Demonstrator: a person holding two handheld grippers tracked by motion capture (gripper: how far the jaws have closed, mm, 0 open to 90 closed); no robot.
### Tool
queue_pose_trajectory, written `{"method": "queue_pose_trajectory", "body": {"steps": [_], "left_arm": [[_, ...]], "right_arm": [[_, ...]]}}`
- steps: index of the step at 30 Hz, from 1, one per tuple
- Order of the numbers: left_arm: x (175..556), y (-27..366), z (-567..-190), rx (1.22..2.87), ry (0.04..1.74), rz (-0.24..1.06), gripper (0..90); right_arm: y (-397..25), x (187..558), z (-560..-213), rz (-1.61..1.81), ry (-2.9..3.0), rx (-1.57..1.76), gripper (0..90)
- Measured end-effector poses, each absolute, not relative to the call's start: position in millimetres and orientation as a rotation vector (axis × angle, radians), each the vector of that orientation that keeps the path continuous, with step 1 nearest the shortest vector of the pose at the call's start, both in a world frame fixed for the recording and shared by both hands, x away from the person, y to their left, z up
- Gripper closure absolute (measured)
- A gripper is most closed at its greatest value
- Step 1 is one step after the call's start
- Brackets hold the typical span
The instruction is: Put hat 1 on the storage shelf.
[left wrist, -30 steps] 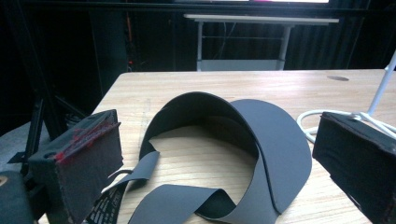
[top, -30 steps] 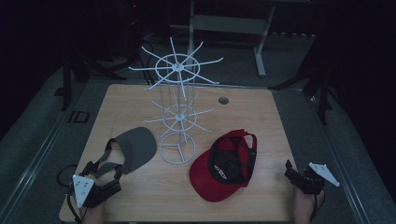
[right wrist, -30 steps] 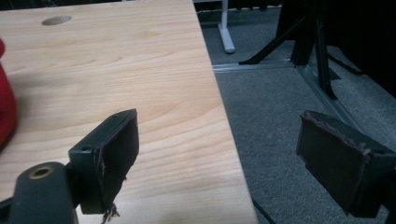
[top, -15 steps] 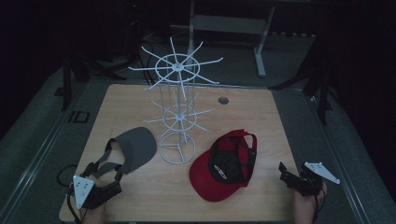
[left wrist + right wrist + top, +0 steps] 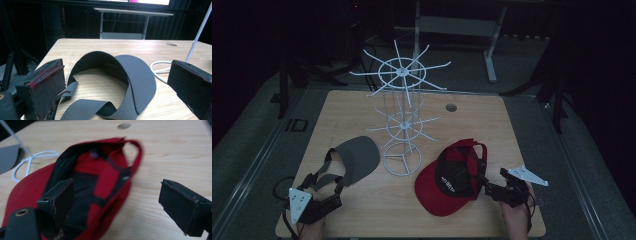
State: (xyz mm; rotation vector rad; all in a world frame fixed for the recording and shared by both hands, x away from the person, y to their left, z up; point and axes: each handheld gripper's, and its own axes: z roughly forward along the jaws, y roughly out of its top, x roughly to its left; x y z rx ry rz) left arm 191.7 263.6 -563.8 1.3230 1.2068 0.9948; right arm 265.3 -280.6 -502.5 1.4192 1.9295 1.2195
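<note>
A red cap lies upside down on the wooden table, right of centre, its black lining facing up. My right gripper is open just at the cap's rear edge. In the right gripper view the cap spreads between the open gripper jaws, the left jaw over the lining and the right jaw over bare wood. A grey visor with a strap lies at the left. My left gripper stands open at the strap end. In the left gripper view the visor curves just ahead of the gripper.
A white wire rack with spoke arms stands mid-table between the visor and the cap; its base ring and ring lie near both. A small round hole marks the far table. Dark floor and a metal frame lie beyond.
My right gripper has slid left toward the red cap, until its jaws reach the cap's rear edge. The left gripper, visor and rack have not moved.
</note>
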Motion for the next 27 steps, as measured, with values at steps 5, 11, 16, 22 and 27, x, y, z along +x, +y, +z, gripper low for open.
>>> {"method": "queue_pose_trajectory", "body": {"steps": [5, 11, 16, 22, 27], "left_arm": [[193, 261, -564, 1.326, 1.197, 0.985, 1.9], [192, 260, -563, 1.329, 1.185, 0.973, 1.9], [191, 261, -561, 1.317, 1.184, 0.972, 1.9], [192, 261, -561, 1.316, 1.183, 0.964, 1.9], [192, 261, -560, 1.318, 1.186, 0.957, 1.9]], "right_arm": [[-270, 271, -507, 1.203, 1.955, 1.424, 11.5], [-252, 288, -524, 1.089, 1.99, 1.501, 10.2], [-242, 297, -532, 0.993, 2.008, 1.512, 10.3], [-234, 303, -541, 0.877, 2.021, 1.457, 25.0], [-233, 308, -545, 0.843, 2.06, 1.418, 41.9]]}}
